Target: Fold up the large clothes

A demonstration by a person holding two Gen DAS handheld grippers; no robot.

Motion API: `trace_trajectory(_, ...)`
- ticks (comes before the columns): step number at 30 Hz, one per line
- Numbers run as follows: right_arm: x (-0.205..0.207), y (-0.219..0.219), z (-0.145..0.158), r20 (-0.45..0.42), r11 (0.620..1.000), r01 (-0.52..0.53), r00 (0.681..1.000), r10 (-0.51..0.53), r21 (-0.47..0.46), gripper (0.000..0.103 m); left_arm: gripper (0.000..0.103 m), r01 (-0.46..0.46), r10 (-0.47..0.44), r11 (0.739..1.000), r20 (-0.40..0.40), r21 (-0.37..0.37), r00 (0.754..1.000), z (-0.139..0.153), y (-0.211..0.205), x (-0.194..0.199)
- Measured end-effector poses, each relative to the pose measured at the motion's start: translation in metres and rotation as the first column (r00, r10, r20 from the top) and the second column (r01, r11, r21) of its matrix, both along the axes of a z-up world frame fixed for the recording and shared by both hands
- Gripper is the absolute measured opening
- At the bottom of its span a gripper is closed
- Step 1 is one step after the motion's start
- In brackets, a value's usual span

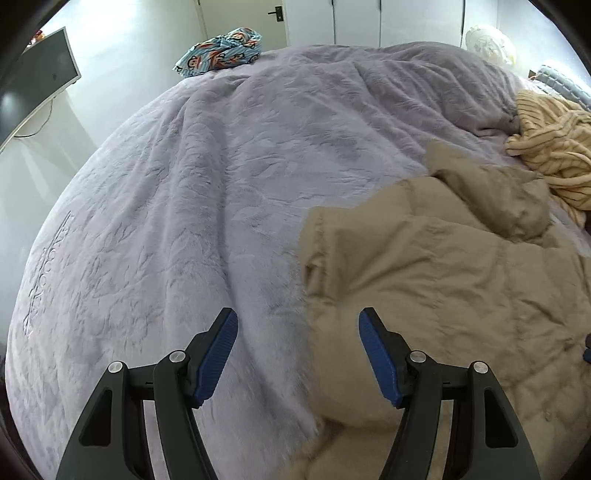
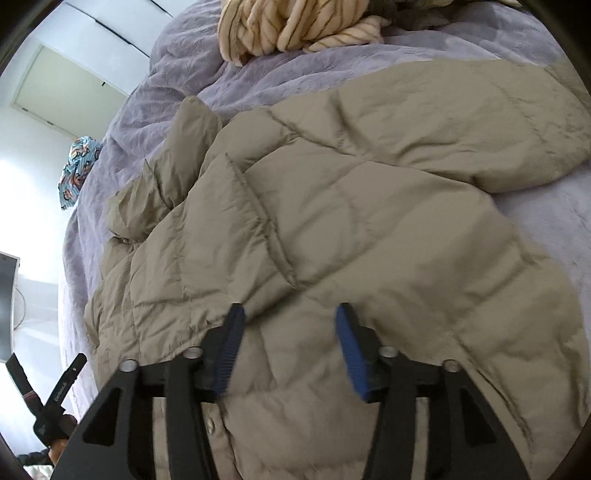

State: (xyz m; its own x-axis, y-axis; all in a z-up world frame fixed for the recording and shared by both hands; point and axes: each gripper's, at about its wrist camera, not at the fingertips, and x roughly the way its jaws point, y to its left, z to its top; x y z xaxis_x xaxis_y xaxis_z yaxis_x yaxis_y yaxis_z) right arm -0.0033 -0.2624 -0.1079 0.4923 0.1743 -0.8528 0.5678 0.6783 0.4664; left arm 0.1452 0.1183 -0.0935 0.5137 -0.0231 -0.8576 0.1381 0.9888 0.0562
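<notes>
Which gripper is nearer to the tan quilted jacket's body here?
Right. The right gripper hovers directly over the tan quilted jacket, jaws apart with nothing between them. The left gripper sits at the jacket's edge, half over the lilac blanket, jaws also apart.

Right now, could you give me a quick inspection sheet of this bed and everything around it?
Surface: bed under a lilac plush blanket, rumpled.
Job's things: tan quilted jacket spread on the blanket, one sleeve lying out to the side; neither gripper holds it.
Clutter: cream striped garment bunched up; blue cartoon-print cloth at the far edge; white bundle.
Grippers: left gripper open over the jacket's edge; right gripper open above the jacket.
Cables: thin cable below the monitor.
Surroundings: white wardrobe doors, door with dark handle.
</notes>
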Motion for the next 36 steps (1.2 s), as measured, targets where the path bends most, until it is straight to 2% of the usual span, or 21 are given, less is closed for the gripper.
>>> trace_trajectory(2,-0.011,-0.006,0.003,-0.001,1.000,0.005,1.000,-0.005,0.007,0.061,0.069,0.013,-0.013,1.000,-0.007,-0.011,1.000,0.006,-0.009,-0.010)
trace_trajectory(5,-0.027,-0.015,0.007,0.004,1.000,0.013,1.000,-0.013,0.028,0.073,0.069,0.035,-0.035,0.999,-0.024,-0.033,0.999,0.014,-0.026,-0.028)
trace_trajectory(9,-0.048,-0.029,0.008,0.008,0.996,0.045,0.999,-0.046,0.072,0.080,0.069,0.084,-0.086,0.996,-0.046,-0.041,0.995,0.019,-0.059,-0.052)
trace_trajectory(14,-0.081,-0.053,0.010,0.010,0.988,0.104,0.994,-0.106,0.110,0.083,0.069,0.145,-0.151,0.987,-0.087,-0.077,0.985,0.023,-0.103,-0.080)
trace_trajectory(21,-0.124,-0.092,0.004,0.008,0.971,0.186,0.982,-0.189,0.150,0.087,0.069,0.255,-0.269,0.961,-0.141,-0.108,0.953,0.023,-0.167,-0.113)
trace_trajectory(22,-0.130,-0.098,0.003,0.009,0.969,0.195,0.980,-0.199,0.153,0.089,0.069,0.270,-0.283,0.957,-0.142,-0.104,0.949,0.022,-0.175,-0.117)
trace_trajectory(23,-0.135,-0.104,0.001,0.011,0.966,0.204,0.978,-0.209,0.158,0.097,0.070,0.283,-0.295,0.954,-0.141,-0.097,0.945,0.021,-0.183,-0.120)
trace_trajectory(24,-0.140,-0.110,0.000,0.016,0.963,0.213,0.976,-0.218,0.166,0.103,0.081,0.293,-0.304,0.952,-0.142,-0.092,0.942,0.021,-0.189,-0.123)
trace_trajectory(26,-0.148,-0.121,-0.001,0.020,0.959,0.229,0.972,-0.236,0.168,0.103,0.103,0.303,-0.313,0.949,-0.139,-0.086,0.940,0.021,-0.201,-0.128)
trace_trajectory(31,-0.159,-0.151,-0.005,0.024,0.957,0.248,0.967,-0.254,0.151,0.103,0.102,0.329,-0.336,0.941,-0.124,-0.079,0.933,0.022,-0.228,-0.136)
trace_trajectory(36,-0.165,-0.189,-0.009,0.078,0.949,0.277,0.954,-0.291,0.151,0.103,0.102,0.343,-0.350,0.936,-0.135,-0.073,0.927,0.017,-0.253,-0.140)
